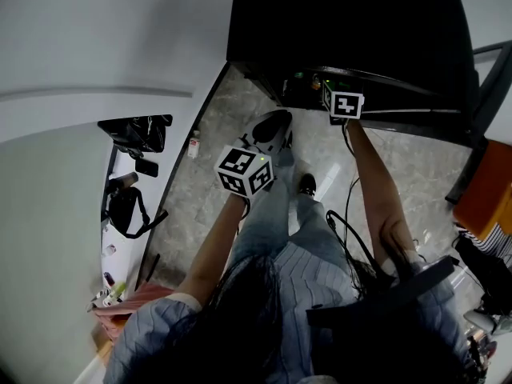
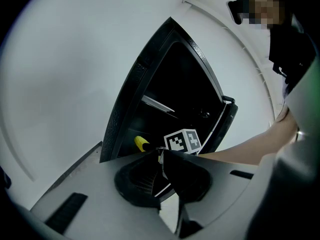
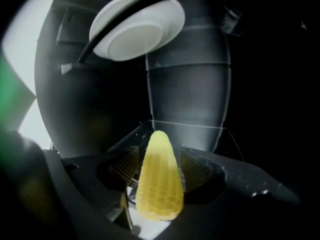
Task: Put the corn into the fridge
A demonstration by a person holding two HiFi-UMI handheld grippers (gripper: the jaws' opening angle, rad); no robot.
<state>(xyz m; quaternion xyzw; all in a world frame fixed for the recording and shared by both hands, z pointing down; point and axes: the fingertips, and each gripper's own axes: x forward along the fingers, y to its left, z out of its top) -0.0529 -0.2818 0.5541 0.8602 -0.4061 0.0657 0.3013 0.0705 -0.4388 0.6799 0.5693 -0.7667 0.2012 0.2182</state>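
Clearly the slim yellow corn cob sits clamped in the right claw. The ribbed pads press on its two sides and its tapered tip points forward, away from the camera. Ahead of it lies the dim grey inside of the tall black fridge, so the corn is at or just inside the opening, held and not resting on anything. High in the right gripper view a round white dish shows inside the fridge, with a dark curved bar crossing in front of it.

The left claw is closed with its tips meeting and nothing between them. It hangs back from the fridge and faces it. Its view shows the fridge standing open against a pale wall, the right claw's marker cube at the mouth of the opening, and the corn's yellow end poking out just left of that cube. A bare forearm reaches in from the right toward the cube.

From the head view, both arms stretch forward over a grey stone-patterned floor. The left claw's marker cube is nearer the body, and the right one is up against the fridge's lower edge. At the left, a white table carries a black bag and a few small items.
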